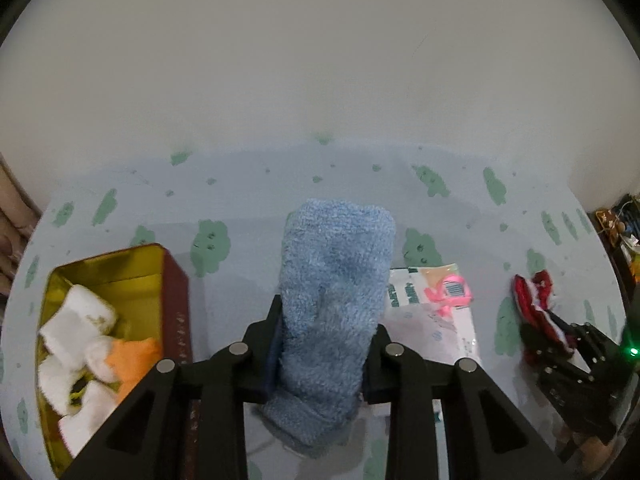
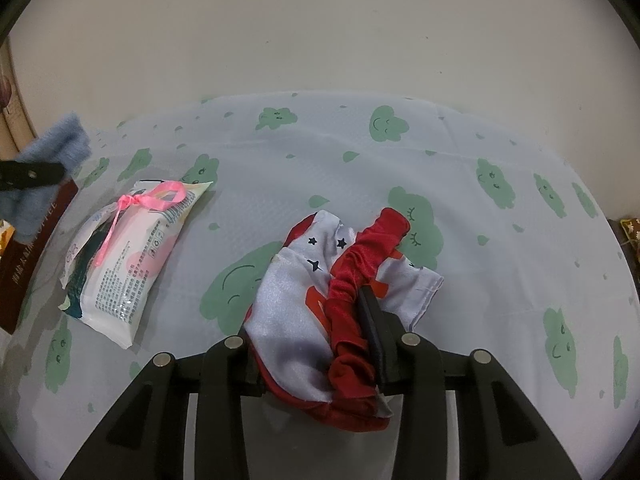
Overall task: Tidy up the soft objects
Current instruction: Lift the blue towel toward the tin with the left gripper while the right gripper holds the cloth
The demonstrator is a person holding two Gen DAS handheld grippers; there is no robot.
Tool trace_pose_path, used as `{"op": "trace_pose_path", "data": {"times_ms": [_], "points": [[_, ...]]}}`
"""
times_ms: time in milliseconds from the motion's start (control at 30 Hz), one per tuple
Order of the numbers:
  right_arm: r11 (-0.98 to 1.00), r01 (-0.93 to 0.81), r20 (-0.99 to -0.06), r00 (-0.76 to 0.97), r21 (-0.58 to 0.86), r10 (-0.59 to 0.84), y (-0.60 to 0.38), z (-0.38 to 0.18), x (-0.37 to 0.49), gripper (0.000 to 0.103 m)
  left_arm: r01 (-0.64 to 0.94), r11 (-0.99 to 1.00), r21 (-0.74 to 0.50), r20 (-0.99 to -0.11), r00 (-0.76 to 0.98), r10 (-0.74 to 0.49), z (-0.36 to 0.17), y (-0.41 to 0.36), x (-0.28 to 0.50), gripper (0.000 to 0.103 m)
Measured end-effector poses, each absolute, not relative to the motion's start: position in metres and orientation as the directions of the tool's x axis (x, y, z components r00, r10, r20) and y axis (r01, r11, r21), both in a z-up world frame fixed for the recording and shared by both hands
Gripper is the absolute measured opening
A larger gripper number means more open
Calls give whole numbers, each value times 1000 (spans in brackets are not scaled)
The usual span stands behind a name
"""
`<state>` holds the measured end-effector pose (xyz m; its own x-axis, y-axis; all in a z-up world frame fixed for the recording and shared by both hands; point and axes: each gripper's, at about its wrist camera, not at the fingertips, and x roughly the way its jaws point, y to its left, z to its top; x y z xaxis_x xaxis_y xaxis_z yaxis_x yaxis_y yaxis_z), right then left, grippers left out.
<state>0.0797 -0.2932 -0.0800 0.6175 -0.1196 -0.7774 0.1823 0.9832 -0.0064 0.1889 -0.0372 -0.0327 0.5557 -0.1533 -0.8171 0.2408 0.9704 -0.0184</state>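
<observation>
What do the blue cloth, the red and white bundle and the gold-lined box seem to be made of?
Blue cloth: terry towelling, judging by its fuzzy, matt, looped pile.
Red and white bundle: thin satin-like fabric, probably synthetic; it has a soft sheen and a gathered red band.
Box: likely tin; the gold inside reflects and the walls look thin and stiff.

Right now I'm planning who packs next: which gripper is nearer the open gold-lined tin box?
Left. The left gripper, clamping the blue terry towel, is just beside the tin box; the right gripper, holding red-and-white satin cloth, is beyond the wipes packet.
</observation>
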Motion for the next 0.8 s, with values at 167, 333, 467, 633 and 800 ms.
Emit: {"op": "trace_pose_path", "data": {"times_ms": [167,333,467,633,800], "points": [[983,181,-777,616,-17,-127,-292,-80,80,37,226,974,-12,-805,575,-143,-13,-24,175,29],[983,181,-777,615,-22,-130,-292,-80,80,37,183,983,-15,-805,581,-120,-2,3,167,29],[983,181,-777,615,-23,-131,-292,-80,80,38,143,990,10,-804,590,-77,2,24,164,29],[983,181,-777,615,-27,-135,-291,-80,79,38,90,995,36,-802,597,-25,8,53,161,29],[983,181,-777,614,-30,-137,-291,-80,79,38,48,996,77,-790,613,31,14,80,159,29]]}}
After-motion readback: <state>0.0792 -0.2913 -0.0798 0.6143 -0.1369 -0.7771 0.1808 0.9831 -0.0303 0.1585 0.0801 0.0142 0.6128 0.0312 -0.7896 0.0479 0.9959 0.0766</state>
